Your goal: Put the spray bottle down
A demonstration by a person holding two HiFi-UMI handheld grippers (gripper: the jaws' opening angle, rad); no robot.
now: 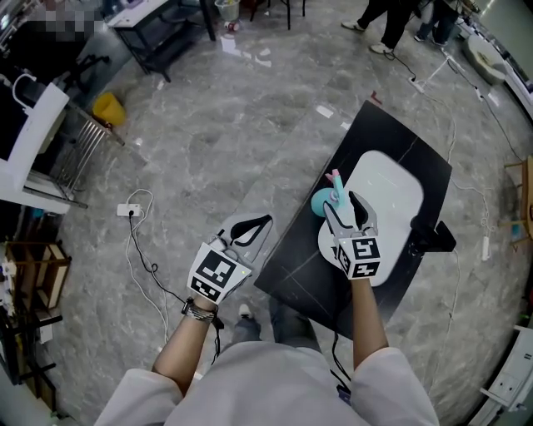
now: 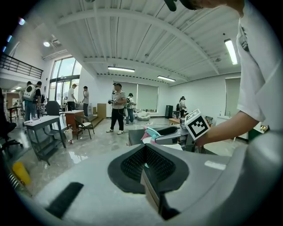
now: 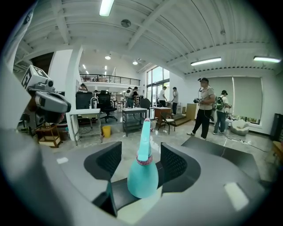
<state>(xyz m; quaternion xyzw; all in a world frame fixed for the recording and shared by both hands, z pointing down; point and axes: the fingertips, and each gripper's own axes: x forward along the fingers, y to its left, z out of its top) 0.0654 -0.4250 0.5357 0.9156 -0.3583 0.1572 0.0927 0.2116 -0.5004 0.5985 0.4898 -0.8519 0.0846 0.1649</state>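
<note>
The teal spray bottle (image 1: pixel 322 202) with a pink collar stands upright on the black table (image 1: pixel 291 266), at the left edge of a white tray (image 1: pixel 391 187). My right gripper (image 1: pixel 343 206) is at the bottle with its jaws on either side. In the right gripper view the bottle (image 3: pixel 143 174) sits between the spread jaws of this gripper (image 3: pixel 141 152), with a gap at each pad. My left gripper (image 1: pixel 250 229) hangs over the floor left of the table, and its pads (image 2: pixel 143 152) meet with nothing held. The left gripper view also catches the bottle (image 2: pixel 150 132) far off.
A black block (image 1: pixel 433 237) lies on the table's right side. Cables and a power strip (image 1: pixel 129 210) trail across the marble floor to the left. A metal rack (image 1: pixel 75 150) and a yellow object (image 1: pixel 108 108) stand far left. People (image 1: pixel 387 21) stand at the back.
</note>
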